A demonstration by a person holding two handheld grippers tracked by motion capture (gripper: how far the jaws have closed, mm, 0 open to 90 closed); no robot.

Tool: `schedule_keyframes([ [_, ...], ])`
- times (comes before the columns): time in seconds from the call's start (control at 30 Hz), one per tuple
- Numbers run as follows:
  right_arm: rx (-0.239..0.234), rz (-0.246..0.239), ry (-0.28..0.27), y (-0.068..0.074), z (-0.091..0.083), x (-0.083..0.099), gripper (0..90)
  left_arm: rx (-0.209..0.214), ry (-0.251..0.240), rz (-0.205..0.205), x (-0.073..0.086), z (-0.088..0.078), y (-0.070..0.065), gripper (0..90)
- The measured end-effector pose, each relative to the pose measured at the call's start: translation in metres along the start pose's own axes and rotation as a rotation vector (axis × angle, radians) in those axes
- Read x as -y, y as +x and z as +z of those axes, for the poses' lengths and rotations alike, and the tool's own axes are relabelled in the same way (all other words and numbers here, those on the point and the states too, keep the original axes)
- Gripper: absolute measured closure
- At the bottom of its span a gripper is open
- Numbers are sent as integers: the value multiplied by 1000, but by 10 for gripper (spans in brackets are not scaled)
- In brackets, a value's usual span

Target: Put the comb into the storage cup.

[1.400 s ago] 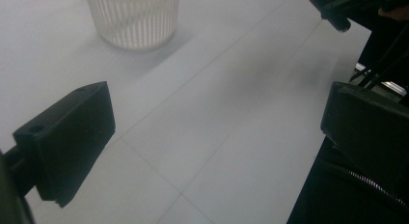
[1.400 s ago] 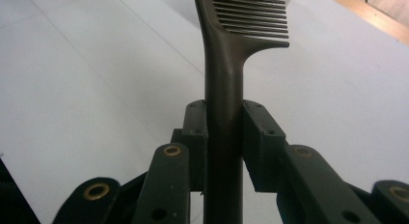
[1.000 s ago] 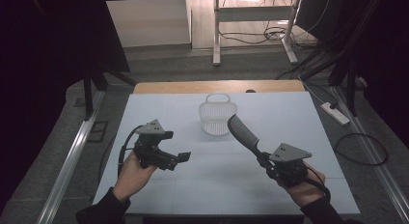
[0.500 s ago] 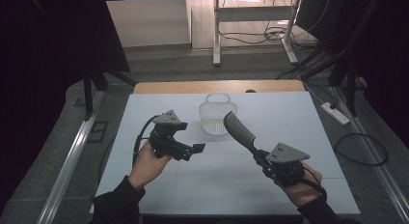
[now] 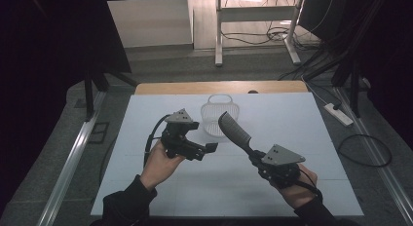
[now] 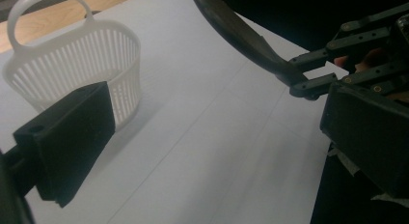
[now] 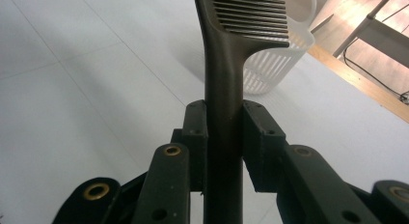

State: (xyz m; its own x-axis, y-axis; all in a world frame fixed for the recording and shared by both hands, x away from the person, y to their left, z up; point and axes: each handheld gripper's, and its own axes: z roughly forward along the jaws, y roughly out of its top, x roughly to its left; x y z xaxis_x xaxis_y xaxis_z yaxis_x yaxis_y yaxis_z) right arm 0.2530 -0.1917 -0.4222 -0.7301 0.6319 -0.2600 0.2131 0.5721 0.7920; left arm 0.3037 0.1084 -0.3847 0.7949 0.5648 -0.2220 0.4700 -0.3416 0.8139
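Right tongs (image 5: 254, 158) clamped on the handle of a dark comb (image 5: 234, 131), pads squeezing both sides of the shaft in the right gripper view (image 7: 223, 137). Comb held up off the bench (image 5: 292, 119), long axis slanting from the grip up and away toward the white basket (image 5: 215, 120), toothed end nearest the rim. Basket sitting upright just beyond, mid-bench, closer to the left tongs (image 5: 207, 149) than to the right hand. Left tongs open and empty, one blunt black pad (image 6: 72, 137) hanging near the basket wall (image 6: 72, 69), not touching. Comb: hard matte plastic, fine even teeth. Basket: thin slatted plastic, loop handle, likely light and easy to tip.
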Motion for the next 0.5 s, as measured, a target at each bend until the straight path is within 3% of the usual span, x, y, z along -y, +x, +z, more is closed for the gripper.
schedule_keyframes([
  [0.1,-4,-6,-10,4,1,-1,727,18,-3,-34,3,3,1,0],
  [0.5,-23,-28,-30,17,6,-3,727,75,-9,-73,5,9,3,0],
])
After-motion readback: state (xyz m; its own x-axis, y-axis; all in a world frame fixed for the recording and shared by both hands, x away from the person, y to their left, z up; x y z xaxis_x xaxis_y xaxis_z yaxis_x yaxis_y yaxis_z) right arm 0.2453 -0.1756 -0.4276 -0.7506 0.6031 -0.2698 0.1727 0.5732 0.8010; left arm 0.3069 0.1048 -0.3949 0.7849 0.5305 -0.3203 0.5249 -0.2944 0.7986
